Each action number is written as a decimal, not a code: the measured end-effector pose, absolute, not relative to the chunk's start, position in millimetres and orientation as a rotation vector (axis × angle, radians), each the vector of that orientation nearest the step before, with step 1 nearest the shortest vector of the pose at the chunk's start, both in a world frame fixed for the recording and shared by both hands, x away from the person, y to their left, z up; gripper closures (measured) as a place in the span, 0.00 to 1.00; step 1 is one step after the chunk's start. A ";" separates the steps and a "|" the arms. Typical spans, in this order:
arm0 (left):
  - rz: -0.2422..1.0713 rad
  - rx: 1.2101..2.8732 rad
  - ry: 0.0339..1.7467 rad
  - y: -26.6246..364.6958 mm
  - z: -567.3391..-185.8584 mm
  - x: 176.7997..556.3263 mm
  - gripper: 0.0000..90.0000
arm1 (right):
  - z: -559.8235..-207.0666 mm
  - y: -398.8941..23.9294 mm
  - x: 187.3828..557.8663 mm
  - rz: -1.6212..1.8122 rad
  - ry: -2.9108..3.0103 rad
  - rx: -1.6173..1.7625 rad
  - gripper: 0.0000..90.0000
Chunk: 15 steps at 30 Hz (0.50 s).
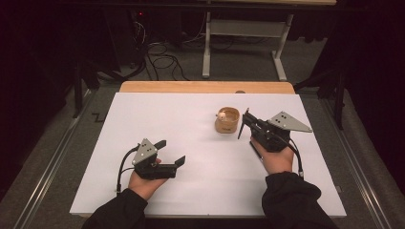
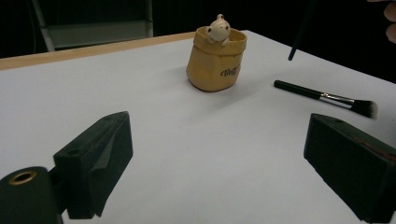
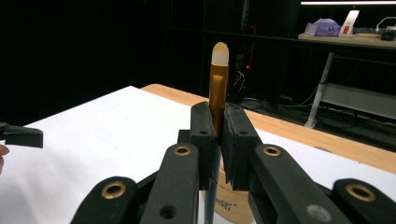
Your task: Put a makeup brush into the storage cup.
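A tan pot (image 1: 227, 120) with a small white figure on its rim stands on the white table top (image 1: 191, 114); it also shows in the left gripper view (image 2: 216, 58). My right gripper (image 1: 247, 117) is just right of the pot, shut on a makeup brush (image 3: 218, 79) with a gold ferrule and pale bristles pointing up; its dark handle (image 1: 241, 128) hangs beside the pot. A second, black brush (image 2: 327, 97) lies flat on the table near my right hand (image 1: 256, 149). My left gripper (image 1: 170, 152) rests at the near left, jaws wide open with nothing between them (image 2: 224, 158).
The table's wooden far edge (image 1: 205, 87) runs behind the pot. Beyond it a metal desk frame (image 1: 243, 43) and cables (image 1: 162, 59) sit on the dark floor. In the right gripper view, a jaw of the left gripper (image 3: 21, 135) shows at the far left.
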State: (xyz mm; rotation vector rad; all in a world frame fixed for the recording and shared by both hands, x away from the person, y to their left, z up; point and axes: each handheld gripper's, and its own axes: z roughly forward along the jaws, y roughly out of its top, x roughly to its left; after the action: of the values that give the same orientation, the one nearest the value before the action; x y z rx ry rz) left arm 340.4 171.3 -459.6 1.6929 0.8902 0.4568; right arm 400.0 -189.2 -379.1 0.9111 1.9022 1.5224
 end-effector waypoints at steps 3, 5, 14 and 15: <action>0.461 1.703 0.888 169.5 -459.3 340.2 0.06 | -376.7 -185.0 401.6 1.524 1.899 0.908 0.95; 0.458 1.711 0.887 168.6 -458.7 340.4 0.02 | -374.7 -182.6 402.9 1.509 1.901 0.905 0.95; 0.449 1.725 0.865 168.4 -458.6 335.9 0.00 | -365.1 -173.8 416.3 1.511 1.884 0.911 0.95; 0.452 1.724 0.858 168.4 -458.2 335.0 0.00 | -364.6 -173.7 418.8 1.515 1.880 0.895 0.95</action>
State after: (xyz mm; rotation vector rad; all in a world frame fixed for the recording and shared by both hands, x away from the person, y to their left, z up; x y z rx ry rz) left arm 335.0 168.4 -458.2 1.7242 0.8580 0.4521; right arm 418.8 -173.7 -364.6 0.8952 1.8804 1.5150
